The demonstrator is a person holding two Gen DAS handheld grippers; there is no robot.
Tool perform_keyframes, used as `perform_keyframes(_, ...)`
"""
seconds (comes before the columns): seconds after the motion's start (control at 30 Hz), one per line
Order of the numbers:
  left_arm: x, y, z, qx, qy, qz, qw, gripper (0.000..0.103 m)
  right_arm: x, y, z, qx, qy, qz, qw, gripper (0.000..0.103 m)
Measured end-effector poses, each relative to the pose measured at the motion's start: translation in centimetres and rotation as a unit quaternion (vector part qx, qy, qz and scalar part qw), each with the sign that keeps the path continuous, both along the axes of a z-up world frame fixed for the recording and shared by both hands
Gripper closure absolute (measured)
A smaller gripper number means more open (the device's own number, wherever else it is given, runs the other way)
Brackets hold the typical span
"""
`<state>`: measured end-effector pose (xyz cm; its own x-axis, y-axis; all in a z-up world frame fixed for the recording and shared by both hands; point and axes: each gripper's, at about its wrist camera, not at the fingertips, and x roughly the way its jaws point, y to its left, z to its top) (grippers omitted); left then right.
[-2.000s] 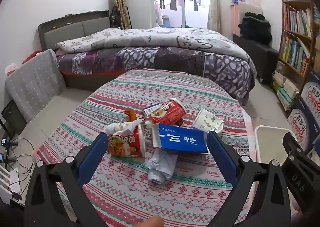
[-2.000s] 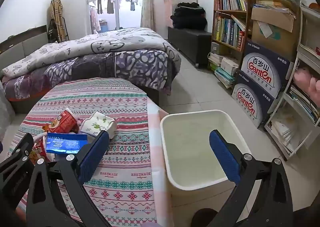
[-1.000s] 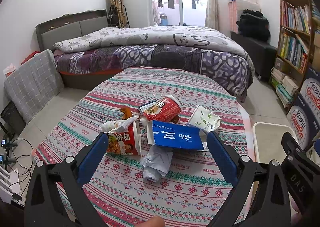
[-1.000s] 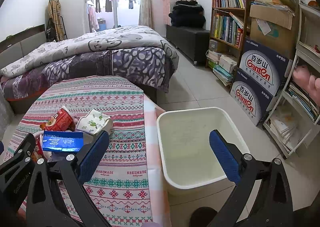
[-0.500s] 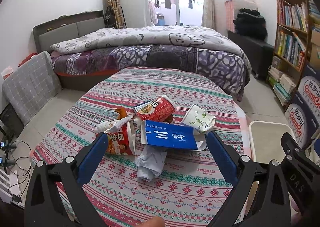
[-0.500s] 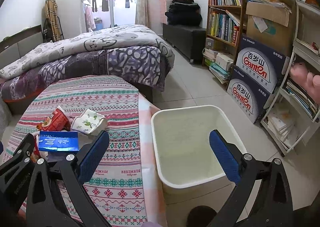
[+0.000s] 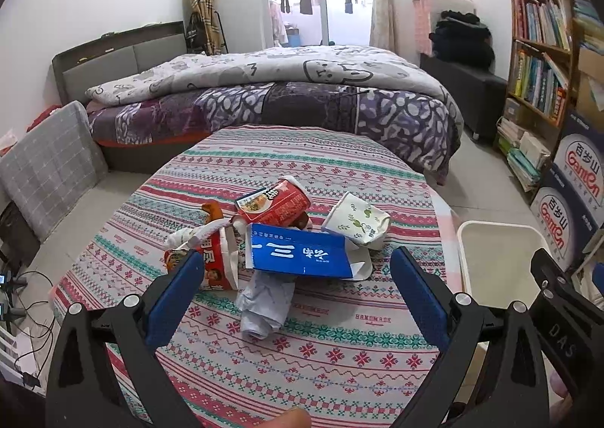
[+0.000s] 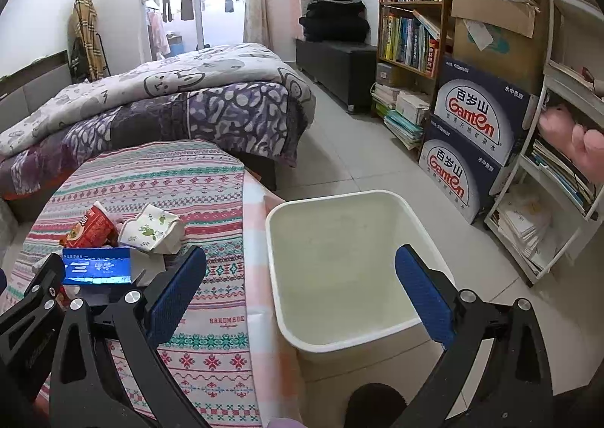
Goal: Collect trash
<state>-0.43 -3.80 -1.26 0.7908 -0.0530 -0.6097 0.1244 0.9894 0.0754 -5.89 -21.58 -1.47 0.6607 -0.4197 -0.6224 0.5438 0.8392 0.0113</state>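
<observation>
A heap of trash lies on the round patterned table (image 7: 339, 352): a blue carton (image 7: 298, 252), a red noodle cup (image 7: 273, 203), a crushed white paper cup with green leaves (image 7: 356, 220), a red snack wrapper (image 7: 211, 258) and a crumpled grey tissue (image 7: 264, 305). My left gripper (image 7: 298, 295) hovers open above the table's near side, short of the heap, nothing between its fingers. My right gripper (image 8: 302, 292) is open over the white bin (image 8: 339, 343), which stands on the floor right of the table. The blue carton (image 8: 96, 269) and paper cup (image 8: 151, 229) show at left there.
A bed with a grey and purple quilt (image 7: 283, 88) stands behind the table. Bookshelves (image 8: 411, 27) and stacked water boxes (image 8: 468, 148) line the right wall. Tiled floor (image 8: 347, 148) runs between bed and shelves. Cables (image 7: 22, 299) lie on the floor at left.
Both grippers have drawn back and up a little, so the trash heap and the bin sit slightly farther off in view. Both stay open and hold nothing.
</observation>
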Motion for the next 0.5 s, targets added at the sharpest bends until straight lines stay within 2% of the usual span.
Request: perform_keyframes(0.5,-0.2,-1.1,-0.2,0.002,0.001,-0.009,1.0000,0.007,-0.5,-1.0,-0.3,0.004,0.004,-0.010,1.000,0.007)
